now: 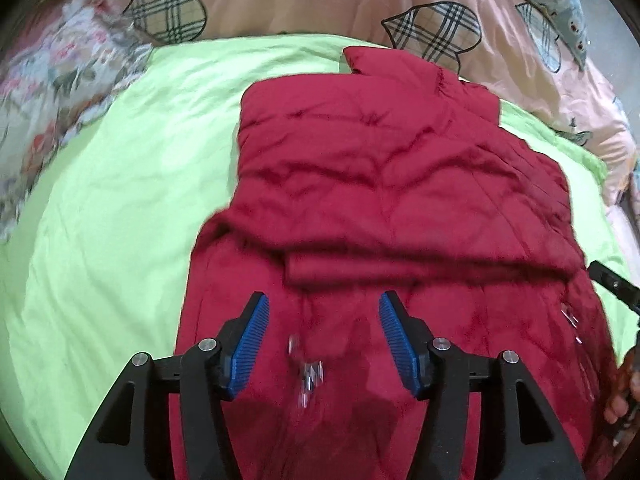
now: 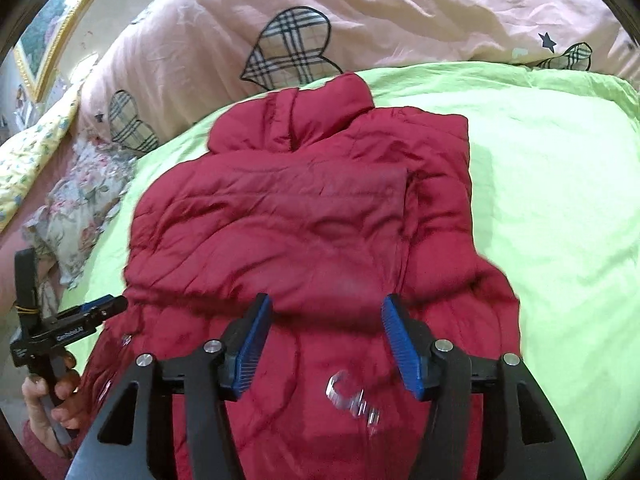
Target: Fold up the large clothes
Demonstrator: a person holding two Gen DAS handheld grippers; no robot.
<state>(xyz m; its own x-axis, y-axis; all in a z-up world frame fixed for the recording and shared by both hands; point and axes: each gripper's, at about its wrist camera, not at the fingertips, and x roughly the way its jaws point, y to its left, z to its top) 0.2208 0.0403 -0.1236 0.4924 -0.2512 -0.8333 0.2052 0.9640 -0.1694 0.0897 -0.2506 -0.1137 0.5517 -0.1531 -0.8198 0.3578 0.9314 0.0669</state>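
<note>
I see the red padded jacket (image 2: 304, 216) lying flat on the green bedsheet (image 2: 540, 200), sleeves folded in, collar toward the pink quilt (image 2: 224, 40). Left claw (image 1: 324, 340) and right claw (image 2: 326, 344) hover above the hem, both half open, empty. Recommended: grip both hem corners evenly, then carry the hem toward the collar.

Your red jacket (image 1: 380, 184) runs off the bottom edge in both wrist views; its hem is not visible. Small silvery hardware (image 1: 308, 372) between the left tool's pads is smeared by motion blur, type unreadable. Same for the shiny piece (image 2: 352, 396) in the right wrist view. Your right tool (image 1: 612, 284) shows only as a black tip at the left wrist view's right edge. Floral fabric (image 1: 52, 92) is blurred and cropped.
</note>
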